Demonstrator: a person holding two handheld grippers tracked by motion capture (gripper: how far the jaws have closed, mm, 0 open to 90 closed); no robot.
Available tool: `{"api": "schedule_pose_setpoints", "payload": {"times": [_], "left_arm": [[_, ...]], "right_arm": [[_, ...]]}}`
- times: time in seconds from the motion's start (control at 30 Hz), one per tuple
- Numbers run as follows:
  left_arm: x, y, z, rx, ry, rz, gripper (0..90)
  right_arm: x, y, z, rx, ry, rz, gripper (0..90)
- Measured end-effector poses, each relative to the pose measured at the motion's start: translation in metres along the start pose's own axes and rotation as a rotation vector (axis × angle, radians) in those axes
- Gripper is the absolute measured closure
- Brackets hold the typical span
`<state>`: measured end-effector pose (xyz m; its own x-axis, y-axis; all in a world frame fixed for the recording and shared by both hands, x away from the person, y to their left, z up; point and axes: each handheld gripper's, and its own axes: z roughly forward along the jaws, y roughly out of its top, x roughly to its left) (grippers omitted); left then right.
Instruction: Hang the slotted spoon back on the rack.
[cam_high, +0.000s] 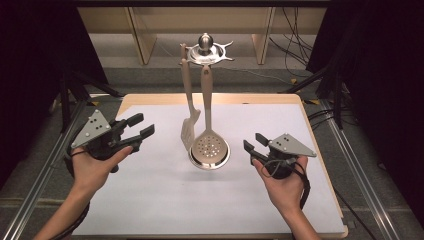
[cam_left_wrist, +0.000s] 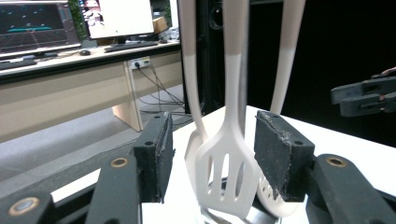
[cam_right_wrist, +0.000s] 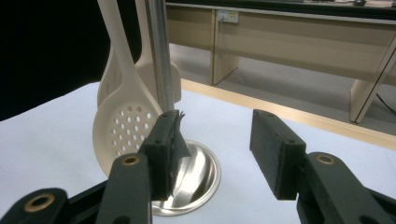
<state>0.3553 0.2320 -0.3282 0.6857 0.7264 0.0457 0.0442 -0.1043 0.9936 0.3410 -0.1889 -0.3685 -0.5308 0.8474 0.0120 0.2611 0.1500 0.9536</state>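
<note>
**Both grippers flank the utensil stand**

On the table (cam_high: 150, 200), a slotted spatula (cam_high: 188, 131) and a perforated skimmer (cam_high: 206, 145) hang from the utensil stand (cam_high: 206, 50). The left gripper (cam_high: 141, 127) hovers left of the stand, the right gripper (cam_high: 254, 142) right of it, both aimed inward with jaws apart and empty.

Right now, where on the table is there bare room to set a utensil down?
Free: the near strip between both hands, and the far corners either side of the stand. Crowded: the middle, with spatula and skimmer between left gripper and right gripper.
</note>
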Motion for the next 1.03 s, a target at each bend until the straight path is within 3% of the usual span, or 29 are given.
{"api": "schedule_pose_setpoints", "payload": {"times": [0.33, 0.43, 0.5, 0.53, 0.67, 0.73, 0.83, 1.0, 1.03], "left_arm": [[0.009, -0.022, -0.015, 0.021, 0.047, -0.012, 46.8], [0.011, -0.032, -0.018, 0.033, 0.063, -0.023, 46.8], [0.012, -0.041, -0.019, 0.041, 0.070, -0.035, 46.8], [0.012, -0.045, -0.020, 0.055, 0.075, -0.039, 46.7], [0.012, -0.059, -0.019, 0.081, 0.078, -0.066, 46.6], [0.012, -0.064, -0.018, 0.089, 0.082, -0.084, 46.5], [0.014, -0.069, -0.017, 0.082, 0.072, -0.101, 46.3], [0.013, -0.069, -0.017, 0.096, 0.076, -0.098, 46.0], [0.013, -0.069, -0.014, 0.079, 0.062, -0.092, 45.9]], "right_arm": [[-0.001, 0.000, 0.001, -0.013, -0.010, -0.022, 53.1], [0.002, -0.001, -0.002, 0.028, -0.015, 0.038, 53.1], [0.000, -0.001, -0.001, 0.022, -0.023, 0.032, 53.0], [-0.001, -0.001, -0.001, 0.009, -0.023, 0.006, 53.0], [0.003, -0.003, -0.001, 0.030, -0.017, 0.052, 52.9], [0.000, -0.003, 0.000, 0.024, -0.010, 0.013, 52.8], [0.002, -0.004, -0.001, 0.038, -0.016, 0.044, 52.4], [0.000, -0.005, 0.000, 0.030, -0.015, 0.038, 51.9], [-0.001, -0.004, 0.000, 0.028, -0.015, 0.036, 51.8]]}}
